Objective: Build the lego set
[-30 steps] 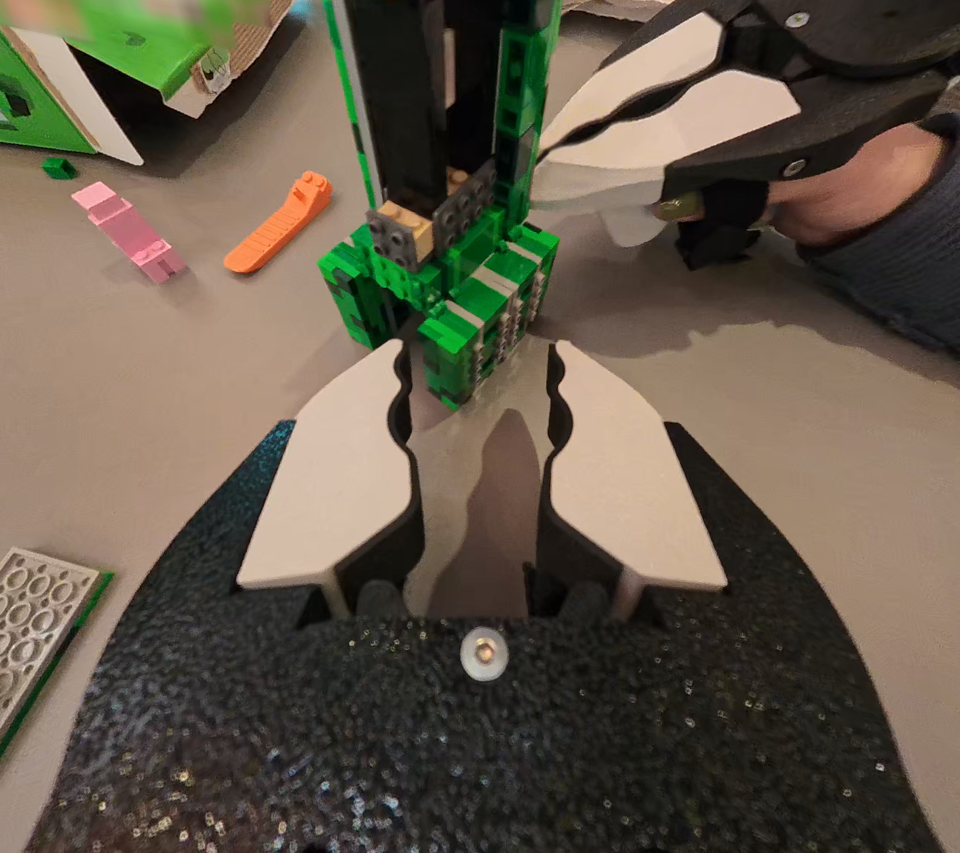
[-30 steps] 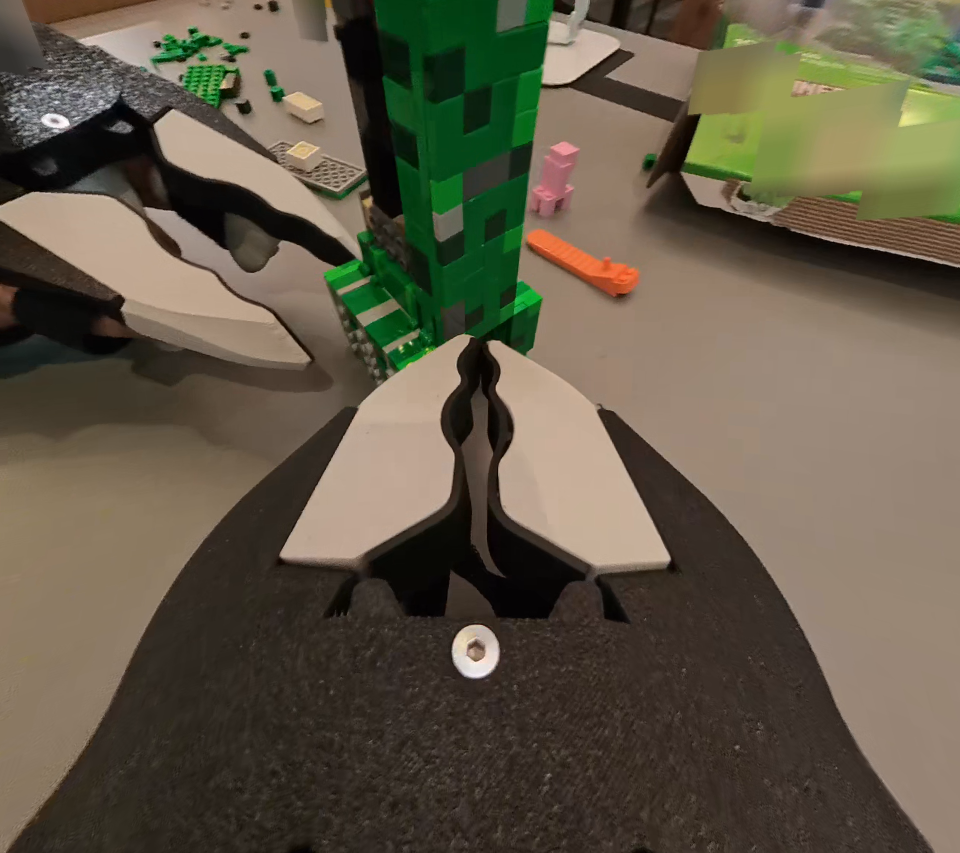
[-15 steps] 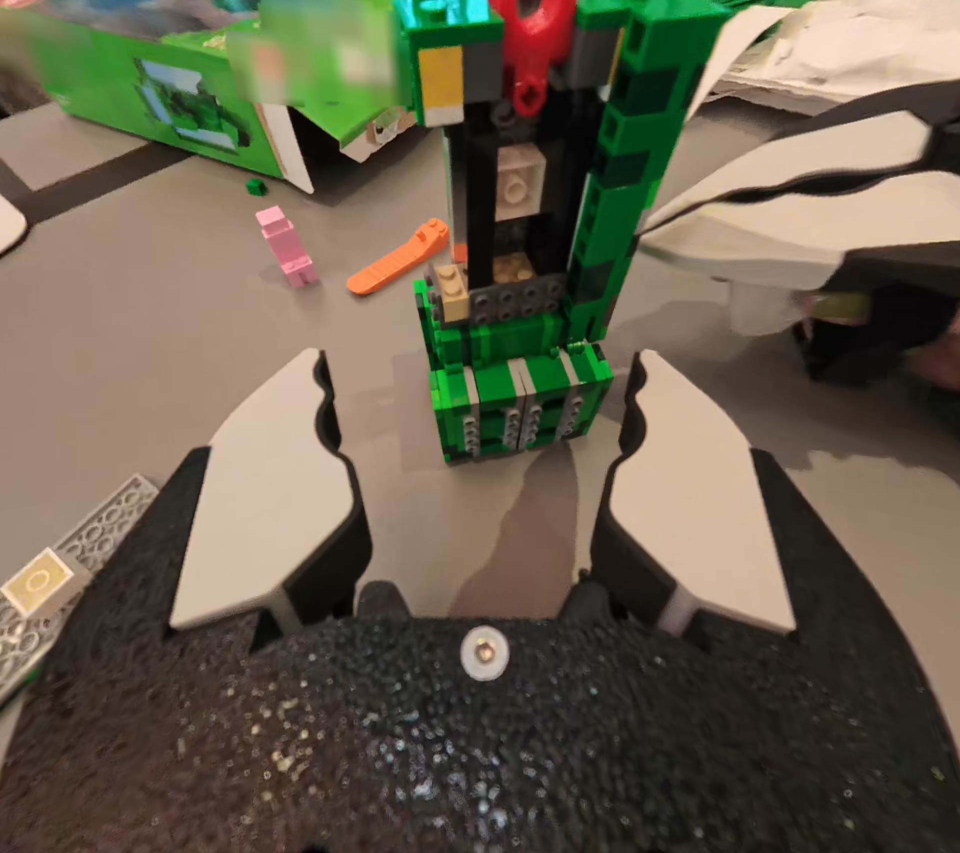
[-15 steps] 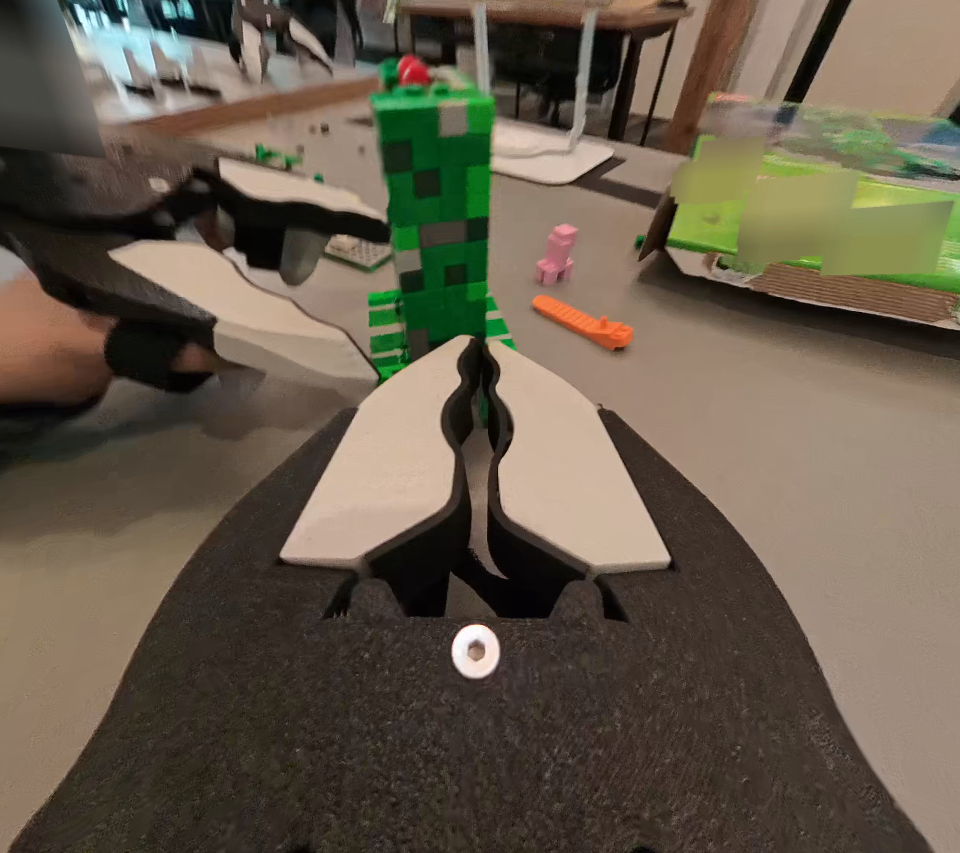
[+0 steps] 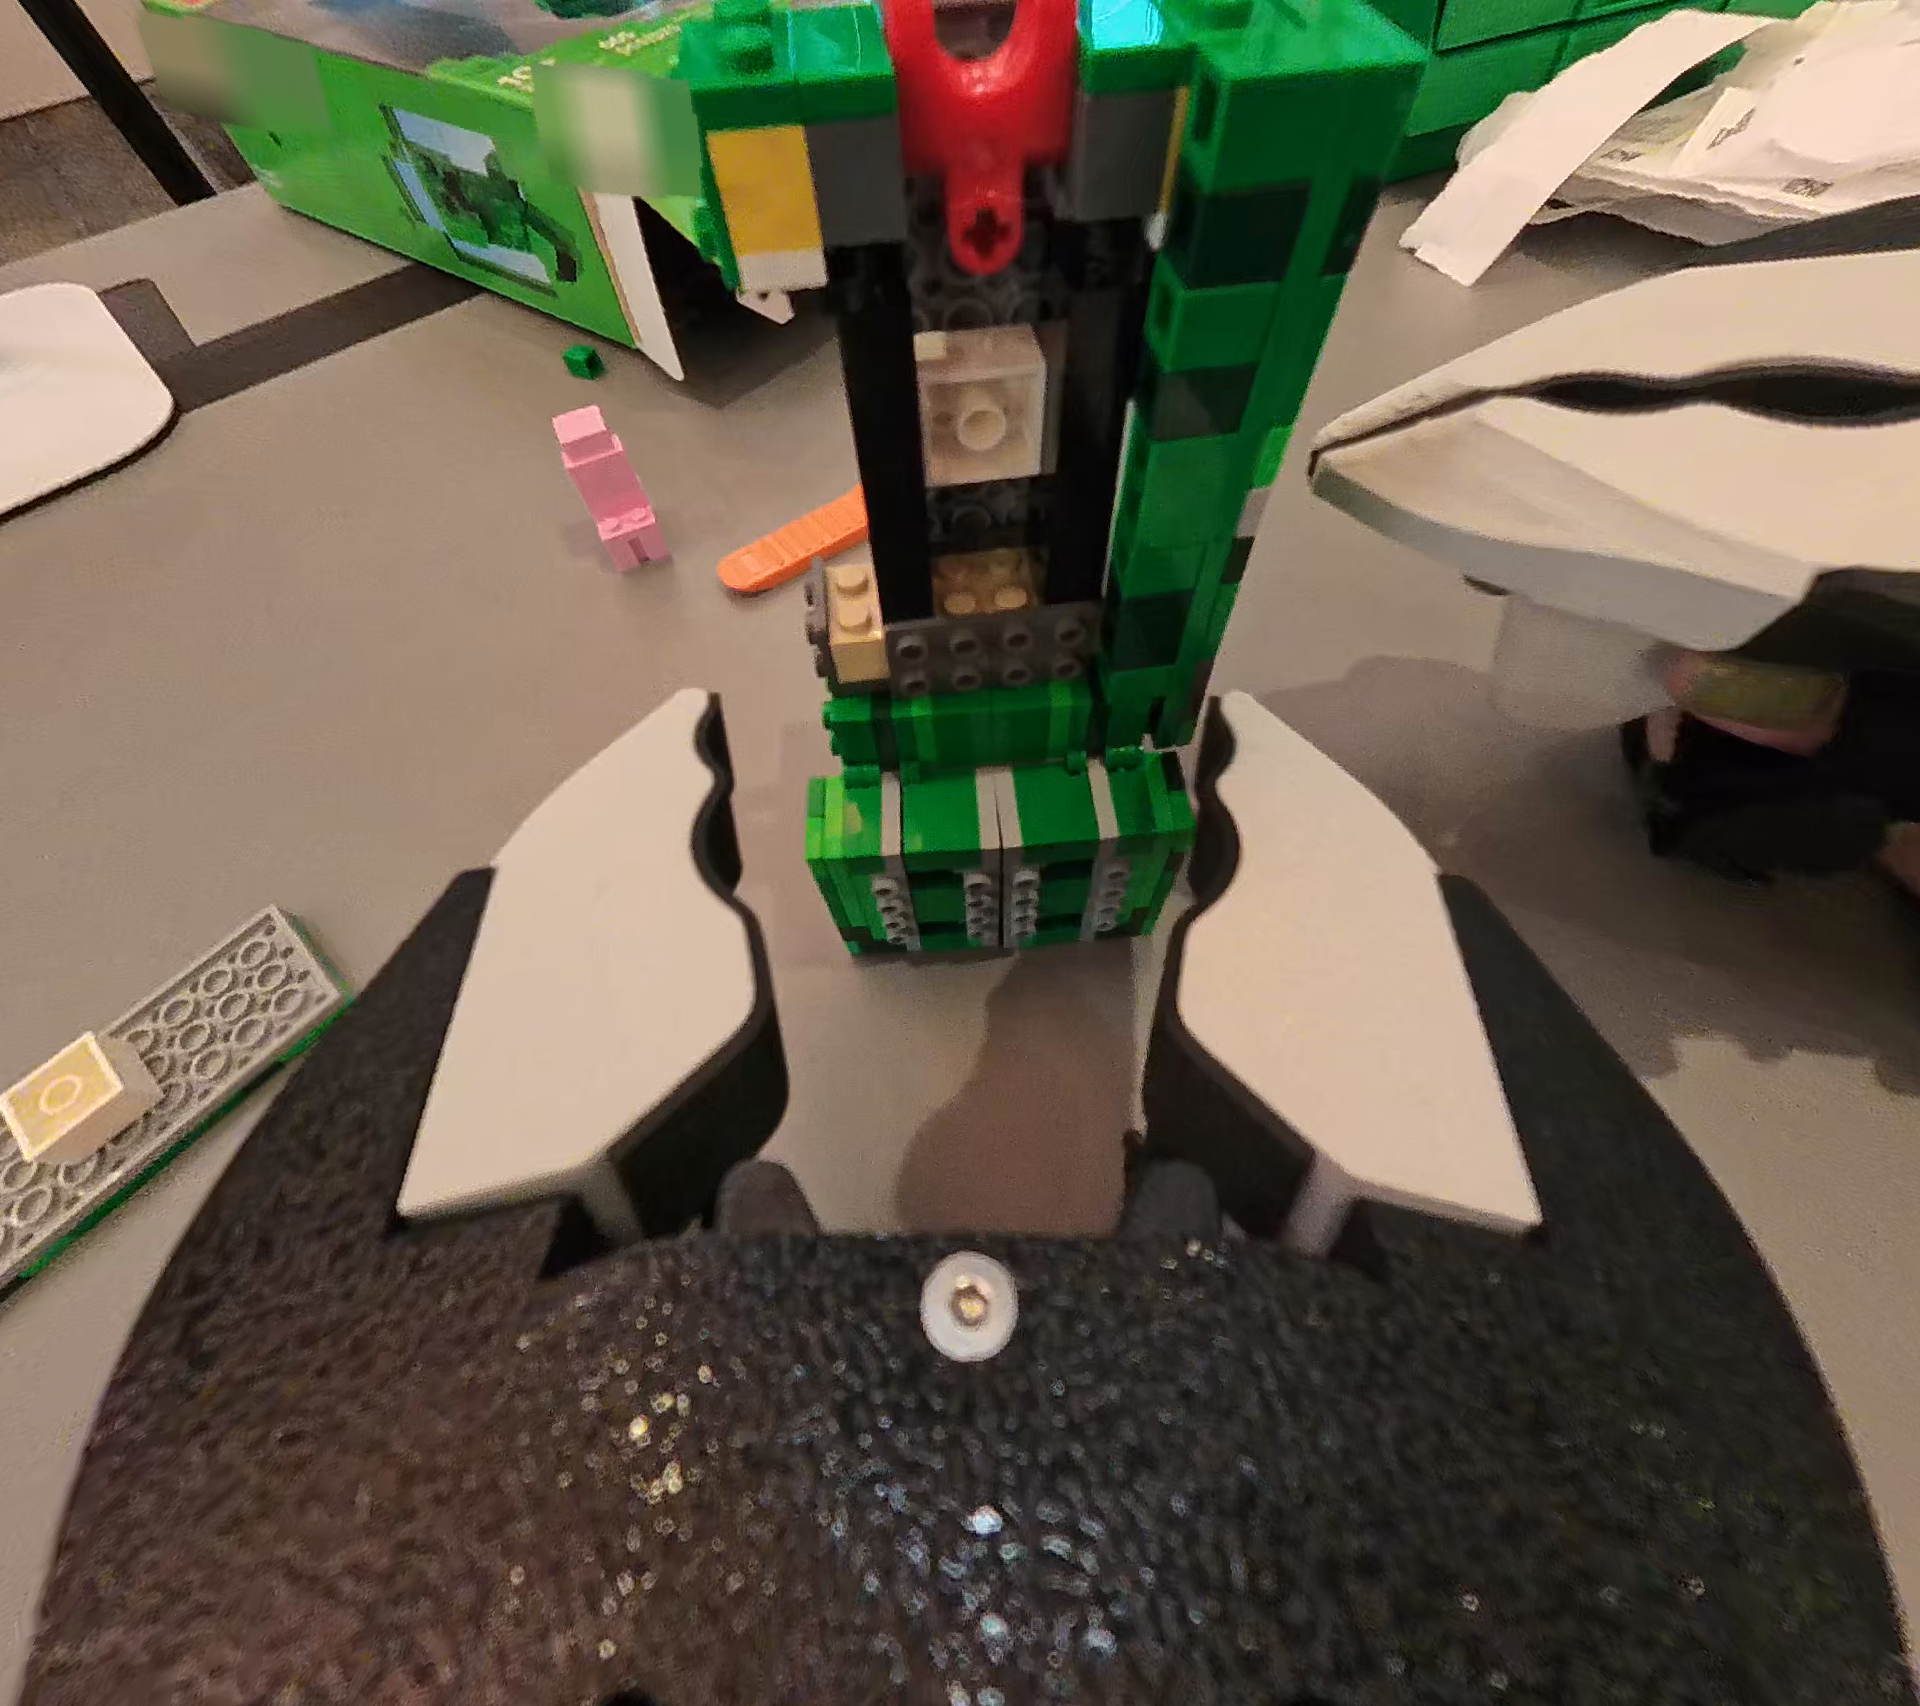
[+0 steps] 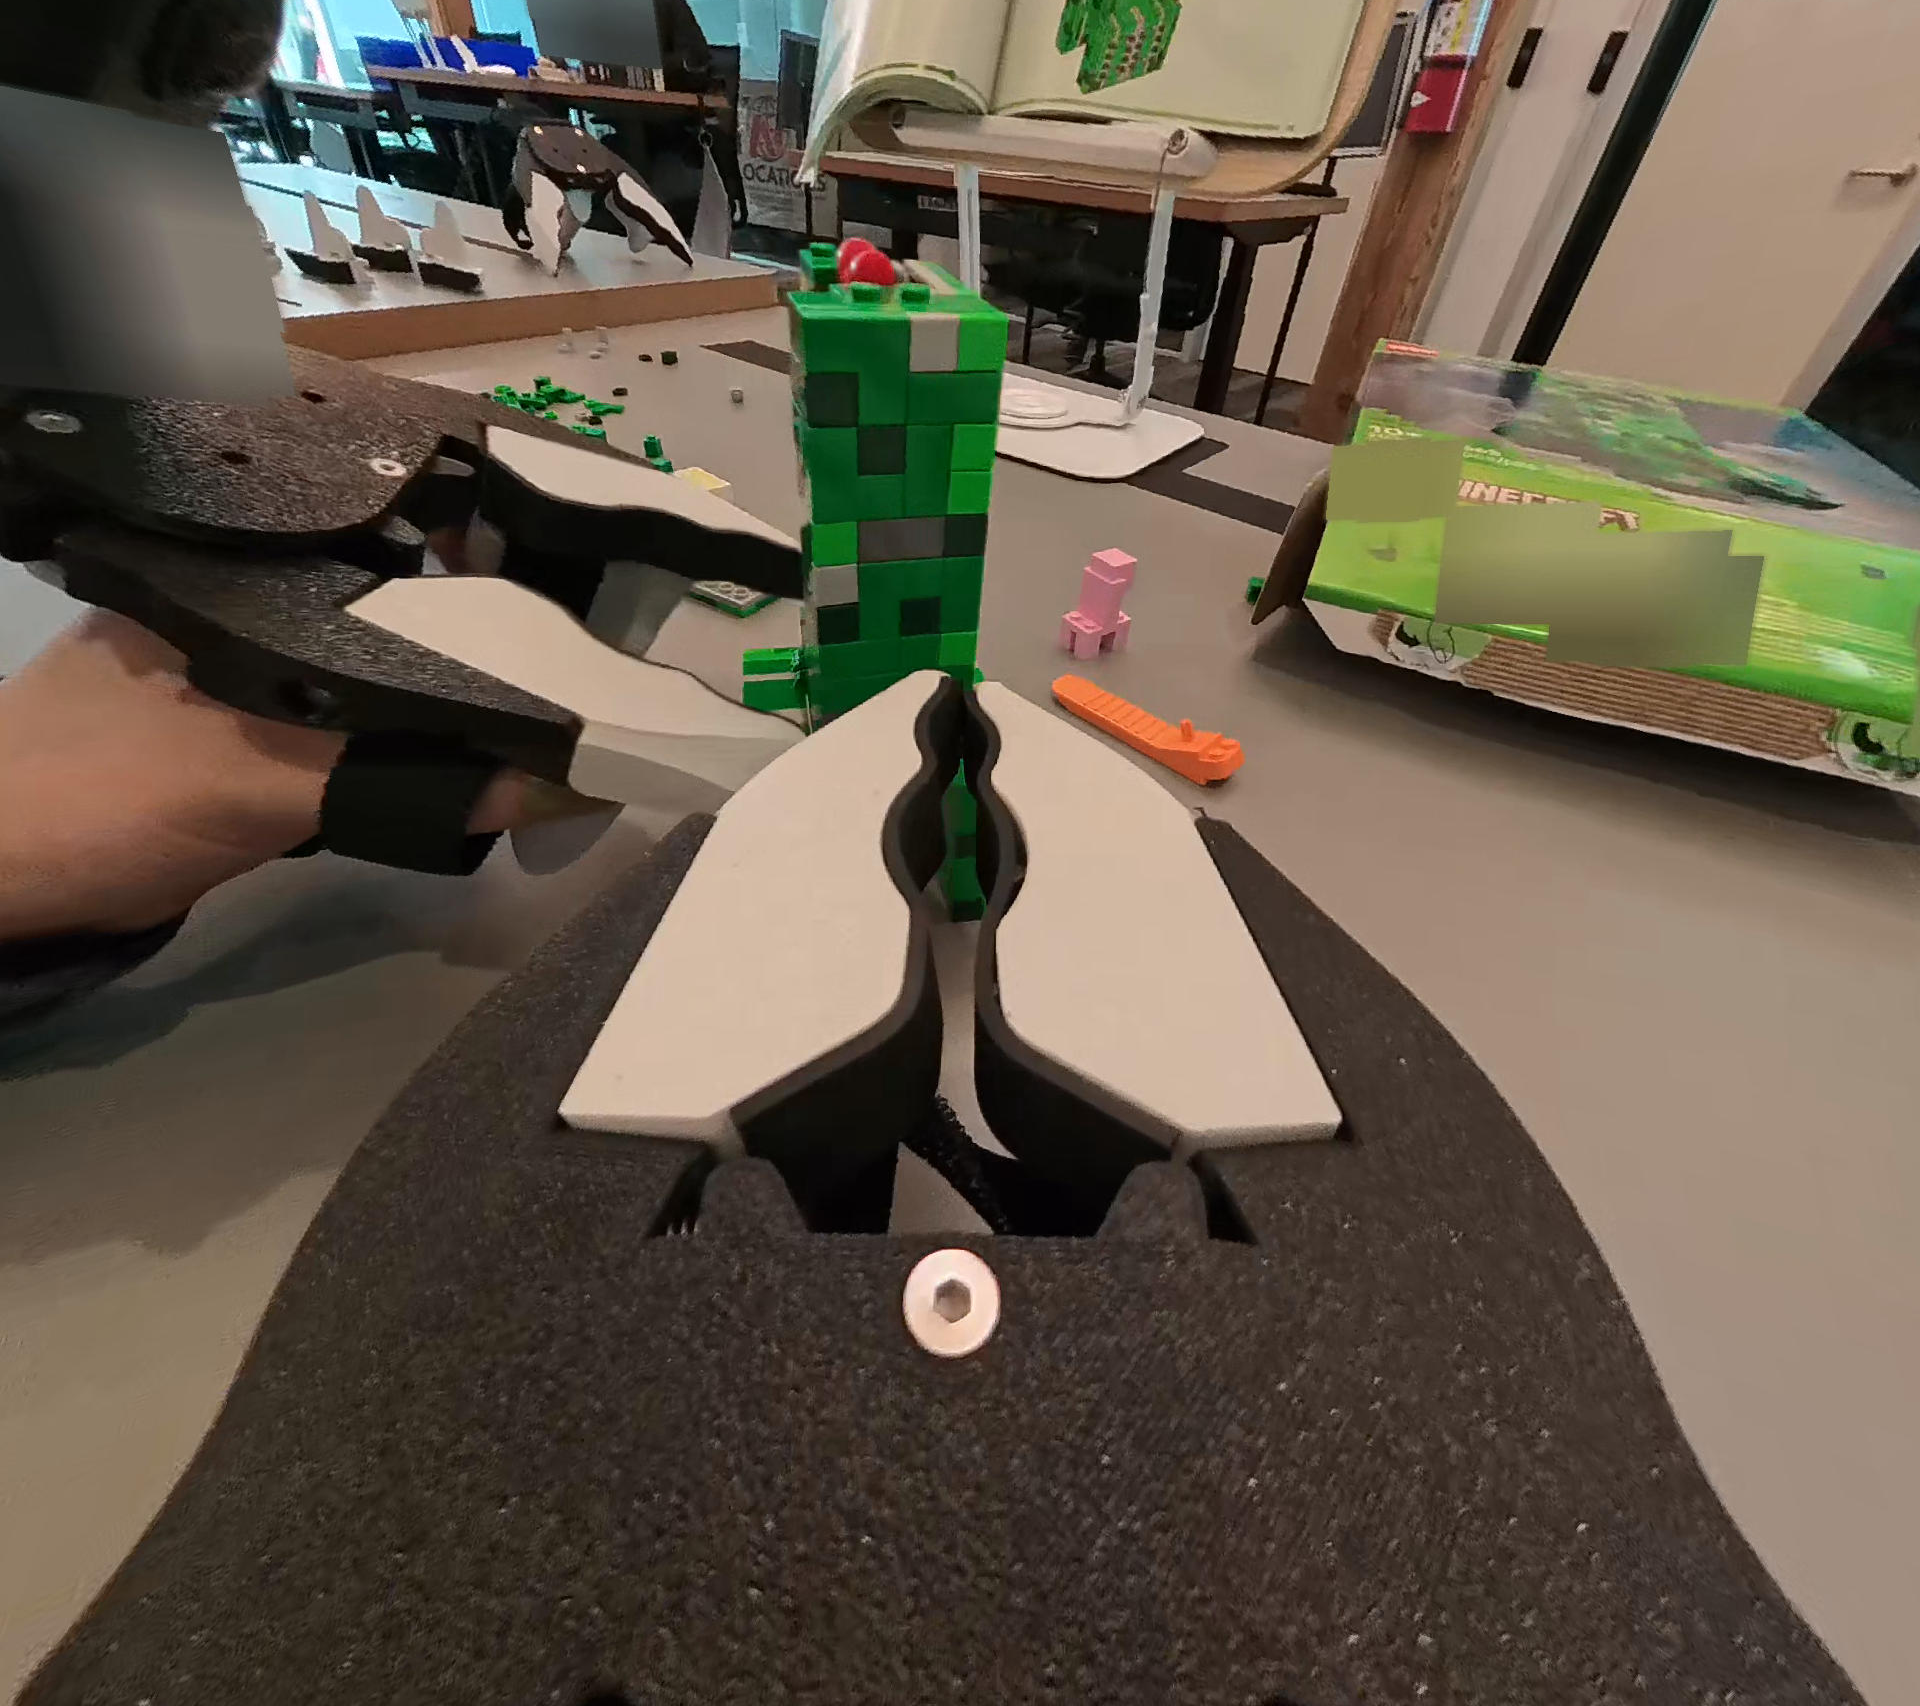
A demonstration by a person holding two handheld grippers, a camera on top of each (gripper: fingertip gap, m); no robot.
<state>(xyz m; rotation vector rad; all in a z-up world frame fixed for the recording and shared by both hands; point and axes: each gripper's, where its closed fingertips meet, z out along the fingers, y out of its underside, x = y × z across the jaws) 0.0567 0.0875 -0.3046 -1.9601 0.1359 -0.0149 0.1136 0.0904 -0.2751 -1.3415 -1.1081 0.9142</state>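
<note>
Black speckled gripper bodies, pale grey fingers, silver screws

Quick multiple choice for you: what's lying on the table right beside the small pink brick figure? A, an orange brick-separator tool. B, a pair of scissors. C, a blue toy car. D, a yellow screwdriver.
A: an orange brick-separator tool lies flat on the grey table just next to the pink brick figure, to the right of the tall green brick tower in the right wrist view.

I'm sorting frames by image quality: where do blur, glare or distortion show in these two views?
Left wrist view: glare on the glossy green cardboard box; far paper blurred; wide-angle bending at the edges. Right wrist view: the other gripper motion-smeared; green brick tower sharp.
</note>
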